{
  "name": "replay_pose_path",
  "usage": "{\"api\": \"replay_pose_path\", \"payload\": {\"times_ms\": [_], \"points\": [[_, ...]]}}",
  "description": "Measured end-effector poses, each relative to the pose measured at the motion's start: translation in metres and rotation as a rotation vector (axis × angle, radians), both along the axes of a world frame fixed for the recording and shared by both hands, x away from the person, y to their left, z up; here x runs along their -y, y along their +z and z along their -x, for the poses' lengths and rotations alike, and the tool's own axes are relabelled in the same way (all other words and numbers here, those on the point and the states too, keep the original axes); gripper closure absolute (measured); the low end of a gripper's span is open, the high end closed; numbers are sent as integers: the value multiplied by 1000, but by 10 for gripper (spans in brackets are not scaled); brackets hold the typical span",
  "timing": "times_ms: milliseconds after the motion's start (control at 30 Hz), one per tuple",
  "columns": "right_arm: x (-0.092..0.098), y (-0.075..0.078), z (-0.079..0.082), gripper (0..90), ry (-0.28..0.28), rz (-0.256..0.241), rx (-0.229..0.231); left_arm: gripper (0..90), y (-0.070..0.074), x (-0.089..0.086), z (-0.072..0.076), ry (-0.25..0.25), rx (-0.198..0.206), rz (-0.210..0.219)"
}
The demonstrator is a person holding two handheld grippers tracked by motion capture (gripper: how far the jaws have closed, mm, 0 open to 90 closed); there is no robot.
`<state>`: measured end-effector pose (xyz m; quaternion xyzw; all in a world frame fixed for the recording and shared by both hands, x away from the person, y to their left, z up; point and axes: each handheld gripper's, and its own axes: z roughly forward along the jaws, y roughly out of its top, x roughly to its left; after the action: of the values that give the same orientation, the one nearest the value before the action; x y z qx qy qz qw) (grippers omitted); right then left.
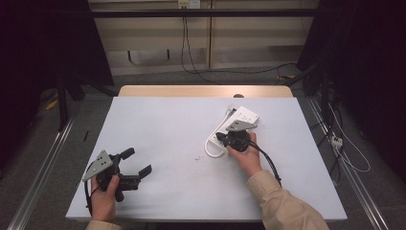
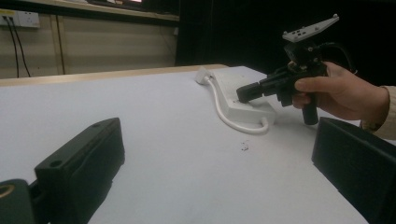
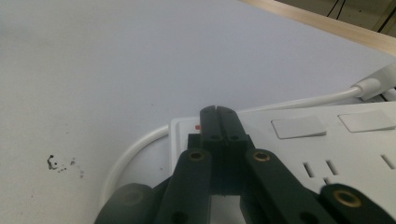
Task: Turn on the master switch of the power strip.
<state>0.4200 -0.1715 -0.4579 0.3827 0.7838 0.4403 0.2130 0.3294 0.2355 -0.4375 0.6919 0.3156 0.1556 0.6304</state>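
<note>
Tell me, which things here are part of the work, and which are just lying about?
In use:
- white plastic power strip with its white cable
- right tool, closed, tips at the strip's end
- left tool, open, waiting

Lying about:
- dark specks on the white tabletop

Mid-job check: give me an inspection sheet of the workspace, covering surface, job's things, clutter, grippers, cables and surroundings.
Surface: white table, wooden strip at its far edge.
Job's things: white power strip lying flat at right of centre; a small red mark at its near end.
Clutter: small dark specks on the table near the centre.
Grippers: right gripper jaws shut, tips over the strip's end by the red mark; left gripper open, apart from the strip, at the near left.
Cables: strip's white cord looped beside it; black cable trails from the right gripper.
Surroundings: wall cables, dark frames, grey floor.
</note>
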Motion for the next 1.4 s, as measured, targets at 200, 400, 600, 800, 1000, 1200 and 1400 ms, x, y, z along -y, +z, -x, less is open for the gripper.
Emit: {"api": "replay_pose_path", "payload": {"times_ms": [200, 400, 600, 800, 1000, 1200, 1400], "points": [[0, 0, 0, 900, 0, 3, 4, 21, 0, 0, 0, -2, 1, -2], [0, -1, 0, 900, 1, 0, 3, 21, 0, 0, 0, -4, 2, -6], [0, -1, 0, 900, 0, -5, 3, 21, 0, 0, 0, -3, 1, 0], [-1, -2, 0, 900, -3, -7, 4, 21, 0, 1, 0, -3, 2, -2], [-3, -2, 1, 900, -10, -1, 6, 21, 0, 1, 0, -2, 2, 0], [-6, 0, 1, 900, -18, 23, 4, 21, 0, 1, 0, -4, 1, -3], [-7, 0, 0, 900, -14, 29, -5, 20, 1, 0, 1, -4, 6, 1]]}}
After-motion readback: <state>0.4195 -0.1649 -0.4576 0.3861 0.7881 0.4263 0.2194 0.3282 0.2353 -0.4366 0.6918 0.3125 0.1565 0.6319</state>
